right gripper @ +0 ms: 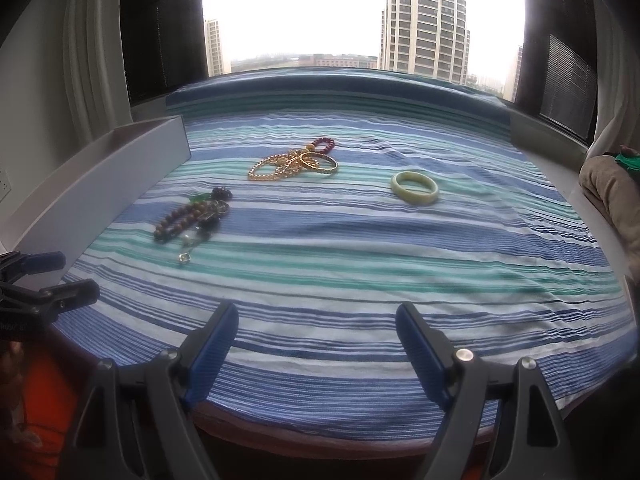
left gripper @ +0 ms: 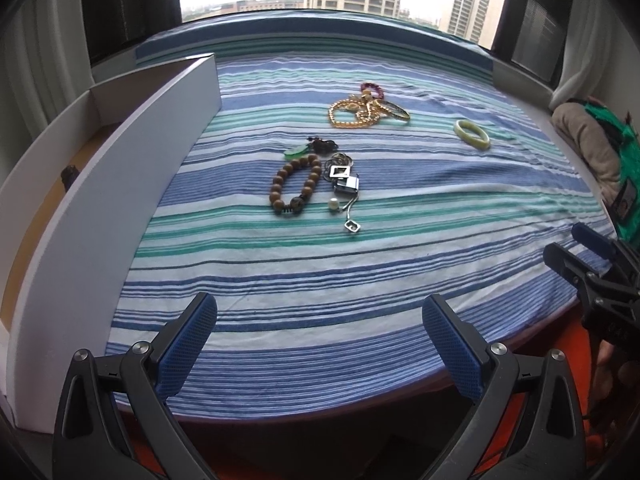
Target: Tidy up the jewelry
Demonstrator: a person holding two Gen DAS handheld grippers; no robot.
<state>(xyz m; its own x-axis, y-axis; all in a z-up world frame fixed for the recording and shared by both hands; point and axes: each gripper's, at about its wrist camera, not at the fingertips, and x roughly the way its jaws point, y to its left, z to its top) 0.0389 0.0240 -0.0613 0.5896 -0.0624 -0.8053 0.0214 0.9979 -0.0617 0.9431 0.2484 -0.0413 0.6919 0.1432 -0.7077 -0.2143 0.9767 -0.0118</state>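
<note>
Both claws hang over the near edge of a striped cloth (left gripper: 360, 264), each spread wide with nothing between its blue pads. Ahead of the left gripper (left gripper: 320, 320), almost straight up the middle of its view, lies a wooden bead bracelet (left gripper: 295, 184), with a tangle of silver chain and pendants (left gripper: 344, 184) touching its right side and a small green and dark charm (left gripper: 310, 148) just beyond. Farther on sits a heap of gold chains and bangles (left gripper: 366, 112), a red bead bracelet at its far edge. A pale jade bangle (right gripper: 415, 187) lies alone ahead of the right gripper (right gripper: 318, 316), slightly right of its centre line, well apart from the heaps. A white open box (left gripper: 104, 184) runs along the cloth's left side, beside the left claw. Bare cloth separates either claw from the jewelry. A beige and green bundle (left gripper: 588, 148) rests at the far right.
</note>
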